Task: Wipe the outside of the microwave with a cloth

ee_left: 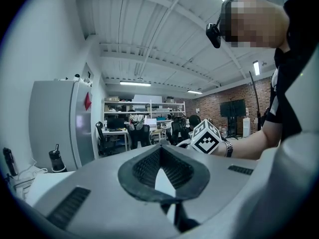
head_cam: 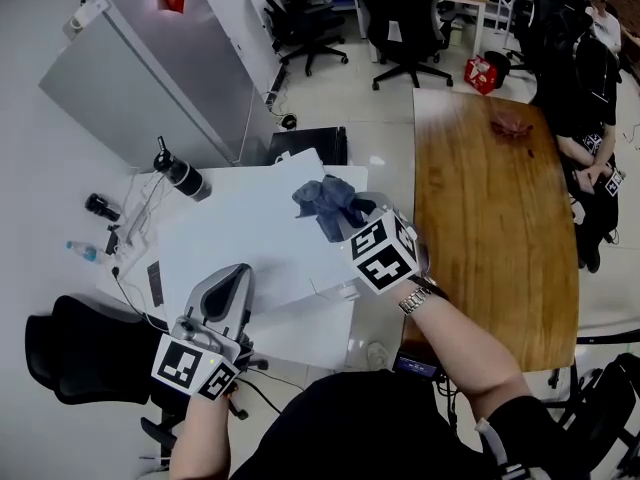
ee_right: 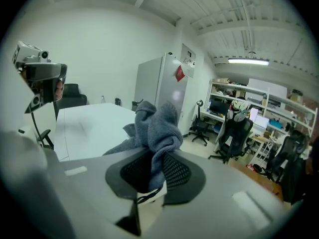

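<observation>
Little of the wiping is looking done yet: the right tool is pinching the grey cloth, bunched just ahead of its jaws over the white microwave, while the left tool is hovering shut and empty beside it.

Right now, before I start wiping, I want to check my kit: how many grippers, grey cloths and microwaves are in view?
Grippers: 2 (left gripper, right gripper)
Grey cloth: 1
Microwave: 1
Total: 4
</observation>
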`<state>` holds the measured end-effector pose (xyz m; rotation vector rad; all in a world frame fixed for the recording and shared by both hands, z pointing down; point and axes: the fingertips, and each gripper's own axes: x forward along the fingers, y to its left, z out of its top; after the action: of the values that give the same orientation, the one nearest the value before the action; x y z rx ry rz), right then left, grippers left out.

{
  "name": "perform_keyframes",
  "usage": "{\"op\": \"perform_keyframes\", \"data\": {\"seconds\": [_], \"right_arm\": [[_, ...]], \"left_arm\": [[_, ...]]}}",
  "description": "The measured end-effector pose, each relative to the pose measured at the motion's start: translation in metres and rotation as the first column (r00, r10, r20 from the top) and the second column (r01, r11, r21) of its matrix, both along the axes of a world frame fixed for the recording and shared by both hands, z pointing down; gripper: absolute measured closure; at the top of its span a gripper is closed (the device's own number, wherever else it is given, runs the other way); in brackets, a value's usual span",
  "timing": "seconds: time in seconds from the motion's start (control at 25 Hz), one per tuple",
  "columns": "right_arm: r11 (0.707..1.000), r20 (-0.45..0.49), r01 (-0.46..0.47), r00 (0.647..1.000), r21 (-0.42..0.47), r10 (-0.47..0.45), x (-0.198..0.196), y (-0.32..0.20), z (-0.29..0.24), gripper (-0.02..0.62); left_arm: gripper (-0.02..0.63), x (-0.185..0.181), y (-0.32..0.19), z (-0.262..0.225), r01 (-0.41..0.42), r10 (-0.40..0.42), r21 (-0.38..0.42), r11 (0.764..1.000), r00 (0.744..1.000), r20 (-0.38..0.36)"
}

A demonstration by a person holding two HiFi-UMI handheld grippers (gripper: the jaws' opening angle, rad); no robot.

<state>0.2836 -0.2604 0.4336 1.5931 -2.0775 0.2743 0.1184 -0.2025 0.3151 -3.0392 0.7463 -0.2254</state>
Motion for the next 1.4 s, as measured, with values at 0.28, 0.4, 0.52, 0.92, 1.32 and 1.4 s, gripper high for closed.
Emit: {"op": "perform_keyframes", "data": {"seconds": [0.28, 0.4, 0.52, 0.92, 1.32, 1.4], "right_arm": [[1.0, 0.061, -0.01, 0.998, 0.017, 0.009, 0.017, -0.002, 0.007, 0.535], [1.0, 0.075, -0.016, 0.997, 0.02, 0.014, 0.021, -0.004, 0.01, 0.537], [0.999, 0.085, -0.024, 0.996, 0.027, 0.021, 0.023, -0.004, 0.014, 0.537], [0.998, 0.149, -0.053, 0.988, 0.017, 0.05, 0.037, -0.002, 0.039, 0.538], [0.997, 0.198, -0.063, 0.978, -0.049, 0.071, 0.041, -0.008, 0.089, 0.54], [0.996, 0.198, -0.061, 0.977, -0.069, 0.074, 0.041, -0.009, 0.099, 0.54]], "left_arm": [[0.601, 0.007, 0.002, 0.002, 0.035, -0.035, 0.002, 0.999, 0.999, 0.019], [0.601, 0.005, 0.002, 0.004, 0.05, -0.05, 0.001, 0.999, 0.998, 0.022], [0.601, 0.003, 0.003, 0.007, 0.064, -0.064, 0.001, 0.998, 0.998, 0.021], [0.601, -0.002, 0.008, 0.011, 0.103, -0.103, 0.006, 0.995, 0.994, 0.026], [0.601, -0.002, 0.008, 0.016, 0.12, -0.12, 0.01, 0.993, 0.991, 0.06], [0.601, -0.002, 0.007, 0.018, 0.125, -0.125, 0.007, 0.992, 0.99, 0.065]]}}
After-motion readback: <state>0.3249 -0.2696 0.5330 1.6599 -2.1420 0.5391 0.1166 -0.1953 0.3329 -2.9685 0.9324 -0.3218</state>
